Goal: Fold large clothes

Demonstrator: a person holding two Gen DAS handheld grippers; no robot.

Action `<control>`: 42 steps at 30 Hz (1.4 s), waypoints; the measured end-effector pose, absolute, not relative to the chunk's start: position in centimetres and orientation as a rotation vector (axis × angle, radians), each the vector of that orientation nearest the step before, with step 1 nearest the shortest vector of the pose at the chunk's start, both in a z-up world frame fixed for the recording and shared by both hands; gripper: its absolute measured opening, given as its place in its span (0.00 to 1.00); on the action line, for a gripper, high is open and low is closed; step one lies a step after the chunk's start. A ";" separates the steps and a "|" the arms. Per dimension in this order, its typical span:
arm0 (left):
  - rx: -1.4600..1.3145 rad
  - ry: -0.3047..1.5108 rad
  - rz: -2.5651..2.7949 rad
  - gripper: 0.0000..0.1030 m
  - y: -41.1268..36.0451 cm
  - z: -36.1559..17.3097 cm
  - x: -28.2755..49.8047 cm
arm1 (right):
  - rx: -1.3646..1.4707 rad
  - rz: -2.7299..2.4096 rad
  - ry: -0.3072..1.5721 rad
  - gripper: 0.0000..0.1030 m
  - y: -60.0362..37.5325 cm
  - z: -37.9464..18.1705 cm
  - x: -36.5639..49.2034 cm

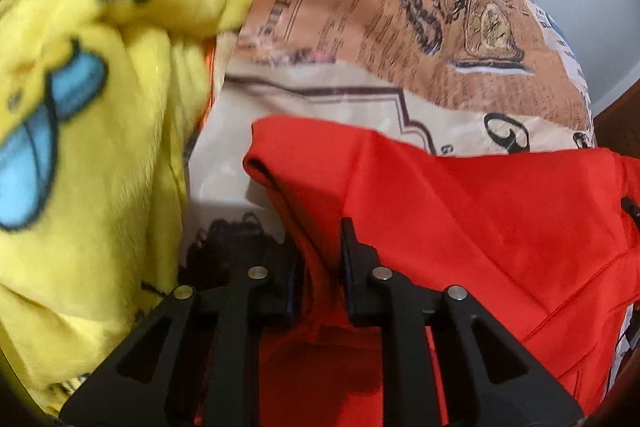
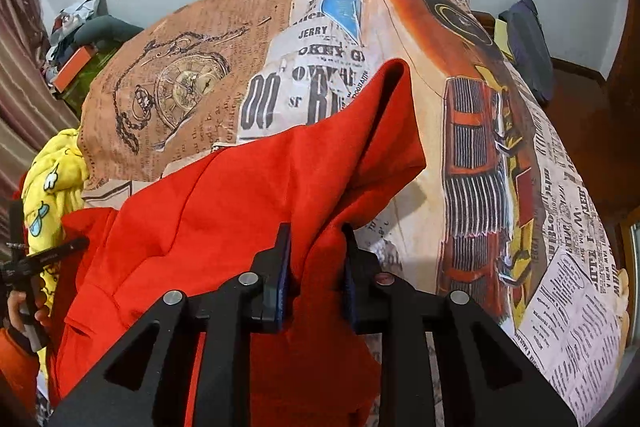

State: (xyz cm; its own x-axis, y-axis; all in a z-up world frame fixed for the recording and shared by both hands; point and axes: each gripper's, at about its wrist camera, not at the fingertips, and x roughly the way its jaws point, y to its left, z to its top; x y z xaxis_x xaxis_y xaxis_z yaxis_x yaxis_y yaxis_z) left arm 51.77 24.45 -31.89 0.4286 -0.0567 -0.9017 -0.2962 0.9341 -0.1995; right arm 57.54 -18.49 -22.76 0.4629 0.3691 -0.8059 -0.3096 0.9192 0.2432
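In the left wrist view, nearest the lens, the left hand-held gripper (image 1: 320,259) has a bunched fold of the red garment (image 1: 460,211) running up between its two dark pads, and the pads look clamped on that fold, though blur here makes the contact a fair guess and not a certainty. From this grip the red garment spreads away to the right and forward over the bed (image 1: 380,27), which is covered in a newspaper-and-pocket-watch print, so its long axis runs across the view toward the other hand. Just left of it lies a yellow plush blanket (image 1: 100,87) with blue and white cartoon patches, close to the garment's left edge. In the right wrist view, the right hand-held gripper (image 2: 314,267) is closed on another thick pinch of the same red garment (image 2: 248,195), whose cloth rises beyond the tips to a folded peak and stretches down to the left, where the left hand (image 2: 24,311) grips its black tool at the frame's edge. The two grips therefore sit at opposite ends of one edge, each hand nearest its own end, and the coming move turns on carrying that edge forward over the rest of the garment lying on the bed. No basket, box or other container for clothes is visible near the garment; at the far left, beyond the bed, sits indistinct clutter (image 2: 76,43).
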 end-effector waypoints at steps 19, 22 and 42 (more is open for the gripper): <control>-0.117 1.099 0.120 0.58 19.7 -23.2 42.1 | -0.144 0.377 0.989 0.70 -18.3 -16.1 47.3; -0.100 1.069 0.119 0.67 19.1 -21.0 40.0 | -0.154 0.381 0.964 0.72 -18.4 -14.7 45.2; -0.229 1.115 0.082 0.81 22.0 -20.4 23.2 | -0.136 0.408 0.964 0.81 -22.5 -15.5 33.1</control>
State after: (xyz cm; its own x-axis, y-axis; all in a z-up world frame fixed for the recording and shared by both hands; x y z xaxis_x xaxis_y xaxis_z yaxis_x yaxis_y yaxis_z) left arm 23.24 21.97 -20.41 0.4401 -0.0489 -0.8966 -0.1797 0.9735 -0.1413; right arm 33.14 -22.51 -15.47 0.5010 0.2767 -0.8200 -0.3959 0.9158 0.0672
